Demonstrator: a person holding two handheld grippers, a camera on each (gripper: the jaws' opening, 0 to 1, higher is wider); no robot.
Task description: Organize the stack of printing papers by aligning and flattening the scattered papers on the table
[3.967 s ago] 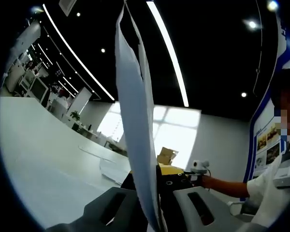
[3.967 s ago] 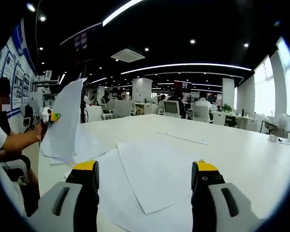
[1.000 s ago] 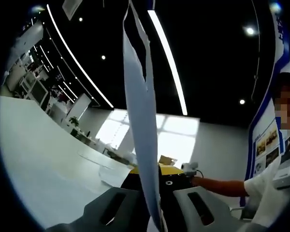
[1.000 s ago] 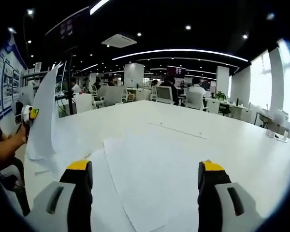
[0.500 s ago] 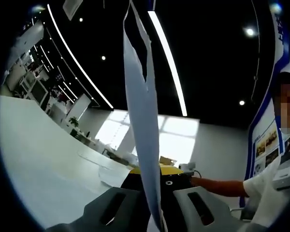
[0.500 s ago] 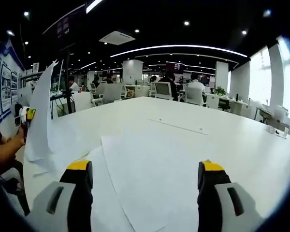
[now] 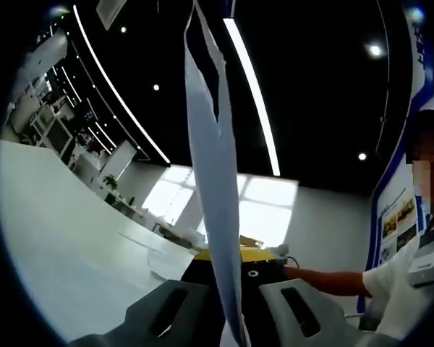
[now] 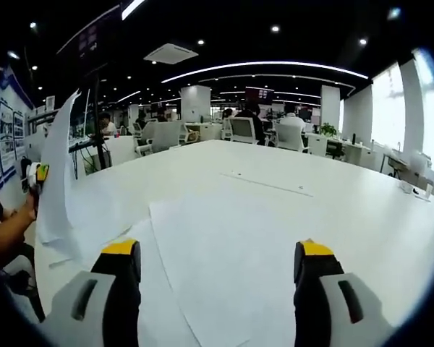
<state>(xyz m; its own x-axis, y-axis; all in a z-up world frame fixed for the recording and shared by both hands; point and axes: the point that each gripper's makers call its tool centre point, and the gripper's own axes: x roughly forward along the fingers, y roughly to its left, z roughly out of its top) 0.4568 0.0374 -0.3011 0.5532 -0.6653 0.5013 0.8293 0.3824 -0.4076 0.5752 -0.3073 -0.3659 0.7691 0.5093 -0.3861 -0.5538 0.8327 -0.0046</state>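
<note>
The left gripper point(image 7: 231, 318) pinches a small sheaf of printing papers point(image 7: 215, 181) between its jaws, the sheets standing on edge and rising up through the left gripper view. Held upright like this, the sheets can hang or be tapped so that their edges fall into line, which is probably the purpose of the lift. In the right gripper view the same sheaf point(image 8: 56, 173) stands near the left edge of the white table point(image 8: 289, 181), the left gripper point(image 8: 35, 176) gripping it at one side; its lower edge appears to reach the tabletop, though the distortion there makes contact uncertain. The right gripper point(image 8: 211, 278) hovers with jaws spread wide and nothing between them, over the loose sheets point(image 8: 224, 267) that lie flat and overlapping on the table. They are not yet squared.
</note>
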